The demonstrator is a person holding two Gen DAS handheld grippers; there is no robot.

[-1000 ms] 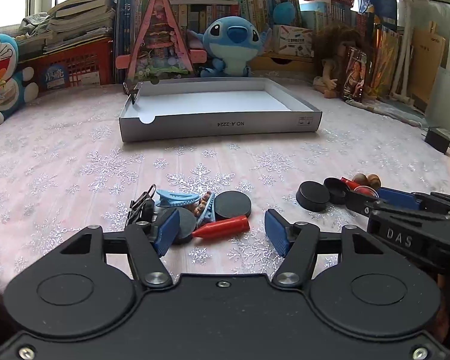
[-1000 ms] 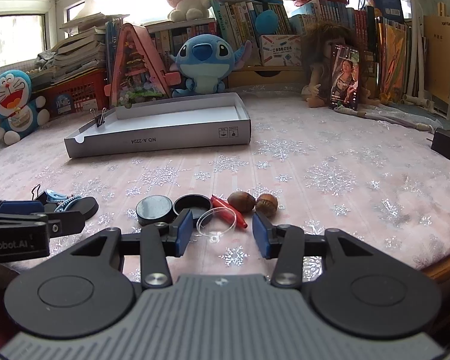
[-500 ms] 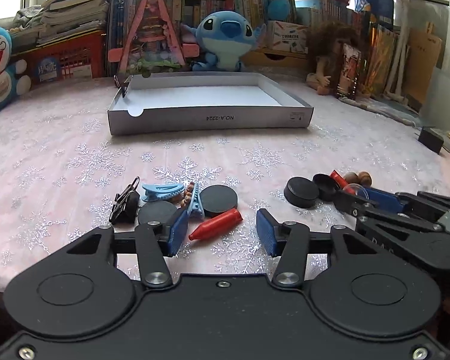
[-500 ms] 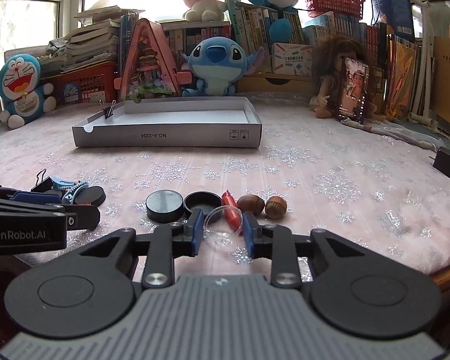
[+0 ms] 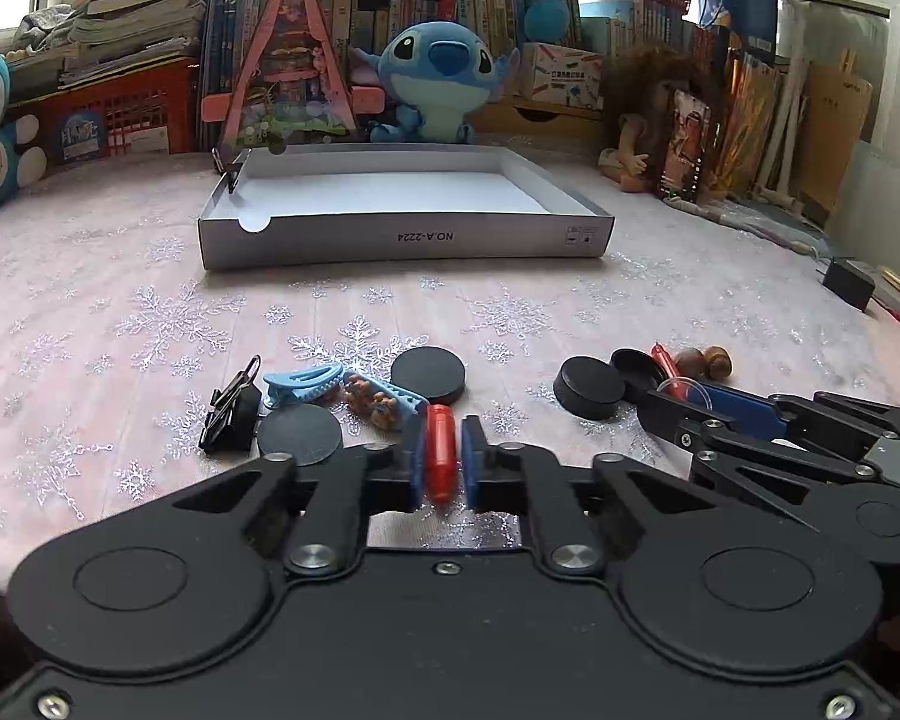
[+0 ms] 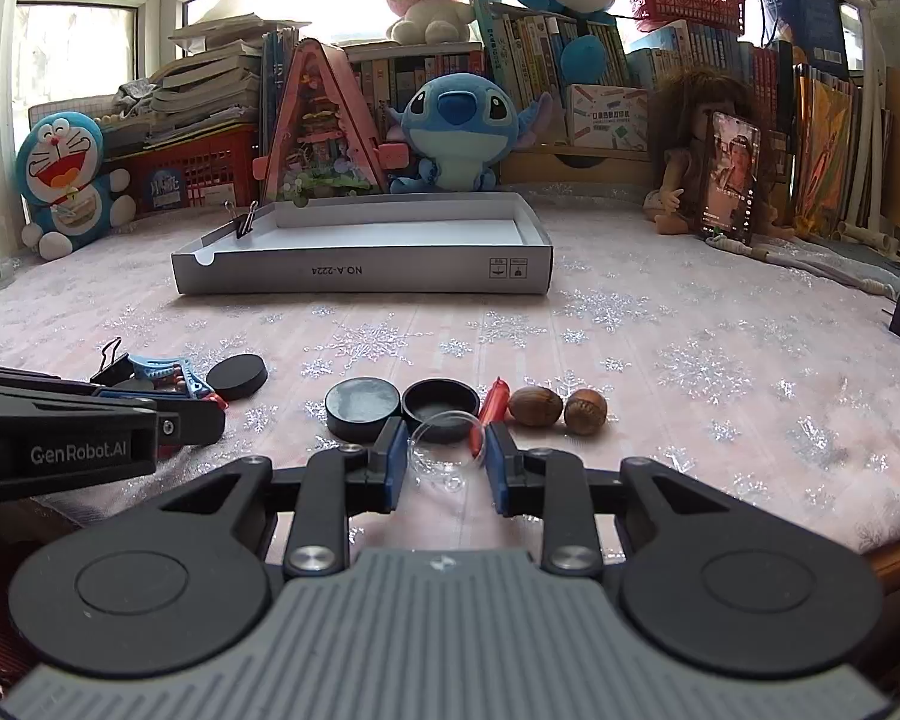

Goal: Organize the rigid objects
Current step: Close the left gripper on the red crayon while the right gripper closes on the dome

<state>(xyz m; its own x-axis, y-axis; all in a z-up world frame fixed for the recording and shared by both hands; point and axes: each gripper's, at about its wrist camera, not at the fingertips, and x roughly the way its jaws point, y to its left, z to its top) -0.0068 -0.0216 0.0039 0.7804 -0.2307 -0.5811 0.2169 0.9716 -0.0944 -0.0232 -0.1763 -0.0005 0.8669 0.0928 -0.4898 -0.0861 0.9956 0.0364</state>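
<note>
Two small items gripped, short of the shallow white cardboard box (image 5: 402,234).

The left gripper (image 5: 441,468), just closed, is clamped on a glossy red bullet-shaped plastic piece (image 5: 440,450); the right gripper (image 6: 444,450) is pressed on a thin clear plastic ring (image 6: 447,441). Both are best lifted straight, the slippery ring kept level, then carried to the box.

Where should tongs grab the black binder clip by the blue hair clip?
Take the black binder clip across its flat black body, not the thin wire loops pointing up and away. Come from the near-left, open side: the blue hair clip and a black disc crowd its right.
</note>
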